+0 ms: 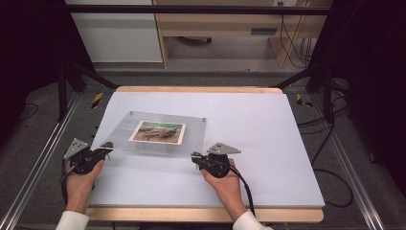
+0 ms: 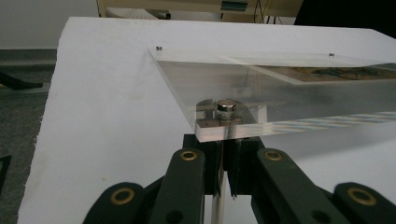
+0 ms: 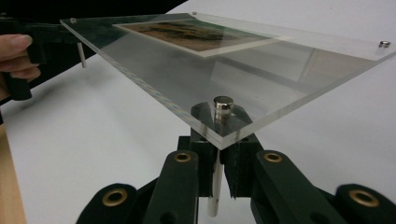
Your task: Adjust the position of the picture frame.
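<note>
A clear acrylic picture frame (image 1: 119,133) holds a landscape photo (image 1: 158,132) and is tilted, its near edge lifted off the white table (image 1: 249,143). My left gripper (image 1: 107,146) is shut on the metal pin (image 2: 219,196) under the frame's near left corner, below its round cap (image 2: 226,105). At the near right corner, my right gripper (image 1: 195,156) is shut on that corner's pin (image 3: 213,186) beneath the cap (image 3: 223,103). In the right gripper view the left gripper (image 3: 42,35) shows at the frame's far corner, with a hand (image 3: 14,51) behind it.
The white surface lies on a wooden board (image 1: 201,214), with metal rails (image 1: 43,158) along both sides. A wooden desk (image 1: 220,28) and cables (image 1: 330,158) lie beyond and to the right. Bare white surface surrounds the frame.
</note>
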The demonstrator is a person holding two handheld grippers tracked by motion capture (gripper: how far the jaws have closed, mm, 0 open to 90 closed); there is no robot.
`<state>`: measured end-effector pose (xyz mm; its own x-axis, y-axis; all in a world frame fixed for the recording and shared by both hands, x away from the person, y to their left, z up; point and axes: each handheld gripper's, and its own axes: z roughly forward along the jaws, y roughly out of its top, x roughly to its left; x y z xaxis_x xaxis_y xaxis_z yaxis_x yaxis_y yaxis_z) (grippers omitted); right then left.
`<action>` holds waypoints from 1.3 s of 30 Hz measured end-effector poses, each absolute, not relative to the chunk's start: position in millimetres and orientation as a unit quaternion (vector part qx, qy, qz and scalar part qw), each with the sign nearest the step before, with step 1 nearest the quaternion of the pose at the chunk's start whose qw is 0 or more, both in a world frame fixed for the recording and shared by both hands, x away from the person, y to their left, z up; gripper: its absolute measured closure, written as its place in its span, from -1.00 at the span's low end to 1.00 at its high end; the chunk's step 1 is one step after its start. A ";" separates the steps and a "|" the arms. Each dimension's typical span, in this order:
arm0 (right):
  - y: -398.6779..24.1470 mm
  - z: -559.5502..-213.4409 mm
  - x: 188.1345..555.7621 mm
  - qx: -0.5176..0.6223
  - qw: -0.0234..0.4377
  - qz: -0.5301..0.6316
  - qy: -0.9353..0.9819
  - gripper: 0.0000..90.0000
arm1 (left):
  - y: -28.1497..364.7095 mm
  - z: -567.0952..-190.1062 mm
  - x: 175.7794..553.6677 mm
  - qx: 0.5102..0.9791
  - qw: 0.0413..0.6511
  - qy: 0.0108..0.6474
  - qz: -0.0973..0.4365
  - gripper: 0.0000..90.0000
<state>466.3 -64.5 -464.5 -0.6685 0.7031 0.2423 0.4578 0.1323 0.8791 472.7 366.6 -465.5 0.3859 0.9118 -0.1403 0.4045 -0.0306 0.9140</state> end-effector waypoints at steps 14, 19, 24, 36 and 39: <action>-61.2 -467.1 469.9 0.402 0.130 0.530 0.735 0.88 | 360.3 -462.0 472.1 0.686 0.479 0.484 0.255 0.64; -61.1 -466.3 470.1 0.403 0.131 0.527 0.736 0.88 | 359.9 -461.2 474.9 0.685 0.484 0.482 0.254 0.77; -65.9 -455.6 468.2 0.403 0.156 0.523 0.735 0.86 | 357.1 -449.3 467.9 0.677 0.506 0.480 0.237 0.86; -100.9 -423.3 459.8 0.408 0.187 0.526 0.722 0.84 | 324.7 -425.7 450.3 0.678 0.509 0.480 0.227 0.87; -108.5 -417.9 458.5 0.407 0.192 0.530 0.719 0.84 | 315.6 -421.0 447.3 0.672 0.518 0.476 0.232 0.86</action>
<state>458.5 -108.5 -417.9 -0.5944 0.7890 0.1557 0.3823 0.1068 0.9179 447.3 315.6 -421.0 0.4398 0.8796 -0.1812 0.4003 -0.0114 0.9163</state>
